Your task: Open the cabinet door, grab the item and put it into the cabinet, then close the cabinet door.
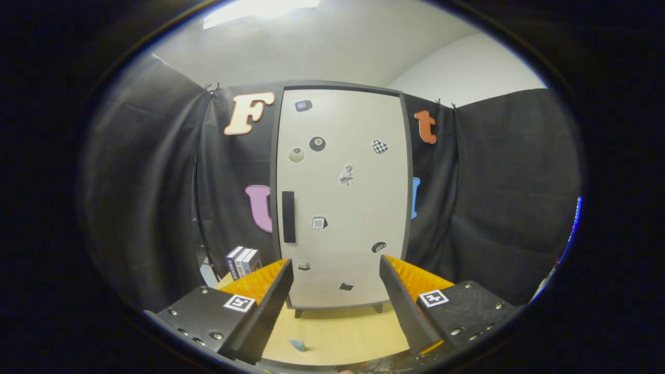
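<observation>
Tall off-white cabinet with dark grey frame [343, 197] stands shut on the pale wooden tabletop [337, 332], beyond the gripper [336, 270]. Fingers spread wide, holding nothing — the door's lower part shows between them. Dark vertical bar handle [288, 216] sits at the door's left edge, mid-height; hinge is likely on the right. Judgement: rigid panel, light swing; the handle is narrow and probably smooth — pinch it across its width and pull squarely or it may slip. Item candidate: small stack of upright white-and-dark boxes [242, 261] left of the cabinet, beside the left finger. Looks like light, stiff card; grip its flat sides gently. Small stickers dot the door.
</observation>
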The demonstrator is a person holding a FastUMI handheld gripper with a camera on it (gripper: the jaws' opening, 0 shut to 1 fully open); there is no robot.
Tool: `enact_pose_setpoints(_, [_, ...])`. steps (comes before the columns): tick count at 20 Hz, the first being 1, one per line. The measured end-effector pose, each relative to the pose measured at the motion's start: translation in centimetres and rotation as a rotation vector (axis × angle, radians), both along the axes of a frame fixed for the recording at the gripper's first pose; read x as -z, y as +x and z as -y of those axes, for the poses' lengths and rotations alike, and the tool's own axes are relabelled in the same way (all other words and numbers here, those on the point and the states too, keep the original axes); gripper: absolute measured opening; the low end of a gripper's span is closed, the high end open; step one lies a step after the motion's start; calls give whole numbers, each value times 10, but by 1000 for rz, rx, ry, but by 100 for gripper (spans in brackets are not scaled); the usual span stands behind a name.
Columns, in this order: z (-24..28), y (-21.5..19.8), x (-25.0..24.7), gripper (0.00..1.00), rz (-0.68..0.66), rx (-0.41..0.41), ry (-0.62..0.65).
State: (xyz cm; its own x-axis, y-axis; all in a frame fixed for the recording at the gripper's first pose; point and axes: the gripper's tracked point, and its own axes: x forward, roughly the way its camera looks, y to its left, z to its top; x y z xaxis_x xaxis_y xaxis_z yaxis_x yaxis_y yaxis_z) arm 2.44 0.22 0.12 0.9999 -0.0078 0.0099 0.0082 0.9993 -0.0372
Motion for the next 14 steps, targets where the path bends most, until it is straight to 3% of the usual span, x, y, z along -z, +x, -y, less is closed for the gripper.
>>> enact_pose_setpoints(8, [-9, 26, 9, 99, -26, -19, -12])
enact_pose_setpoints(14, [-46, 76, 12, 99, -32, -83, -27])
